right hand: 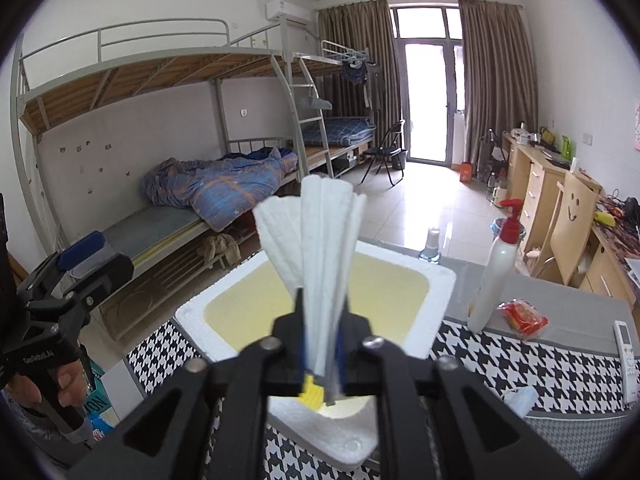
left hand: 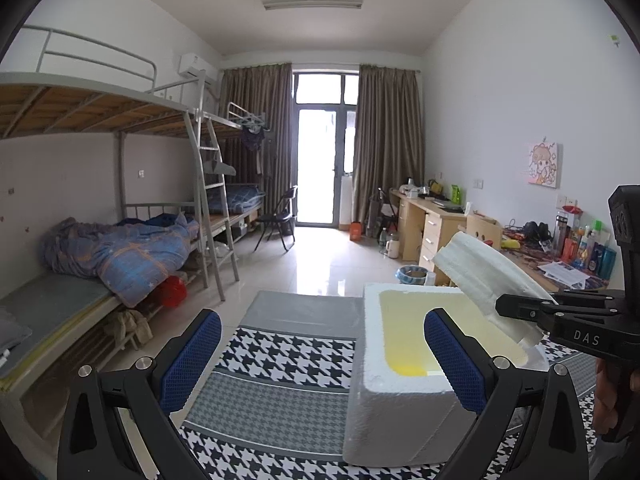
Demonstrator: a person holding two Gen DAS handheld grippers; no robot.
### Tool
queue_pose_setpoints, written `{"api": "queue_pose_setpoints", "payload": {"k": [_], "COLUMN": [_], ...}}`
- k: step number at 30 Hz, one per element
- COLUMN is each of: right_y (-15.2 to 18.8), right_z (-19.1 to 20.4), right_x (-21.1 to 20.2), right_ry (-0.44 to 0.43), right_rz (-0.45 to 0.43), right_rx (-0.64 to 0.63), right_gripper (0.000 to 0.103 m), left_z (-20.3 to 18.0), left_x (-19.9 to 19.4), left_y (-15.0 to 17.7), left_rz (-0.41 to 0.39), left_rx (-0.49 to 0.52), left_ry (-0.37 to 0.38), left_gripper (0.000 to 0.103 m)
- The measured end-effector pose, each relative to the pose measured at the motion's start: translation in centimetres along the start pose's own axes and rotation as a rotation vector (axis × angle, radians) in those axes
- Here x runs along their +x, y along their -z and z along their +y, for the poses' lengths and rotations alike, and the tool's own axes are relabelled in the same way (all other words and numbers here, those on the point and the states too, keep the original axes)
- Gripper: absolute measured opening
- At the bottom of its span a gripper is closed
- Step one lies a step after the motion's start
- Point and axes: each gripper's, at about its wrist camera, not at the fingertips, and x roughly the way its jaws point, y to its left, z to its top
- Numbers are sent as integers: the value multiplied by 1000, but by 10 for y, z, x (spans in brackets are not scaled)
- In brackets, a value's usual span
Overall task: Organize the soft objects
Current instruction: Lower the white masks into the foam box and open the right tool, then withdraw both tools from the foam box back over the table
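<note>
A white foam box (left hand: 372, 320) with a yellow inside stands on the houndstooth tablecloth (left hand: 280, 356). My right gripper (right hand: 322, 312) is shut on a folded white soft sheet (right hand: 316, 232), which fans out upward above the box (right hand: 440, 276). In the left wrist view that sheet (left hand: 480, 272) hangs tilted over the box's right rim, pinched by the right gripper (left hand: 516, 306). My left gripper (left hand: 322, 344) is open and holds nothing, its blue pads (left hand: 188, 360) standing to the left of the box. From the right wrist view the left gripper (right hand: 88, 260) is at the far left, with a hand on its handle.
A white pump bottle with a red cap (right hand: 494, 280), a red packet (right hand: 524, 318), a white remote (right hand: 626, 360) and a pale blue cloth (right hand: 520, 398) lie right of the box. A small bottle (right hand: 430, 244) stands behind it. Bunk beds (left hand: 120, 256) line the left wall, desks (left hand: 432, 224) the right.
</note>
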Motion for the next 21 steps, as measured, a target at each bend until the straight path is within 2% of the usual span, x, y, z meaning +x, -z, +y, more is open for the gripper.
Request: {"api": "queue_pose_setpoints", "payload": {"k": [2,8,21], "right_y": [-1,0,1], "right_z": [0,-2,-2], "right_x": [2,-2,-16], "right_ry": [2,8,24], "right_rz": [-5,-29,-59], "right_rx": [6,15,-4], "right_gripper": [48,79,87], "left_z": [2,6,3], "left_x": [0,3,1], "left_y": [1,2,4], "left_rz": [2,10,10], "left_rx": [-3,-12,-9], "left_ry": [-5,-9,0], "left_gripper": [102,102,102]}}
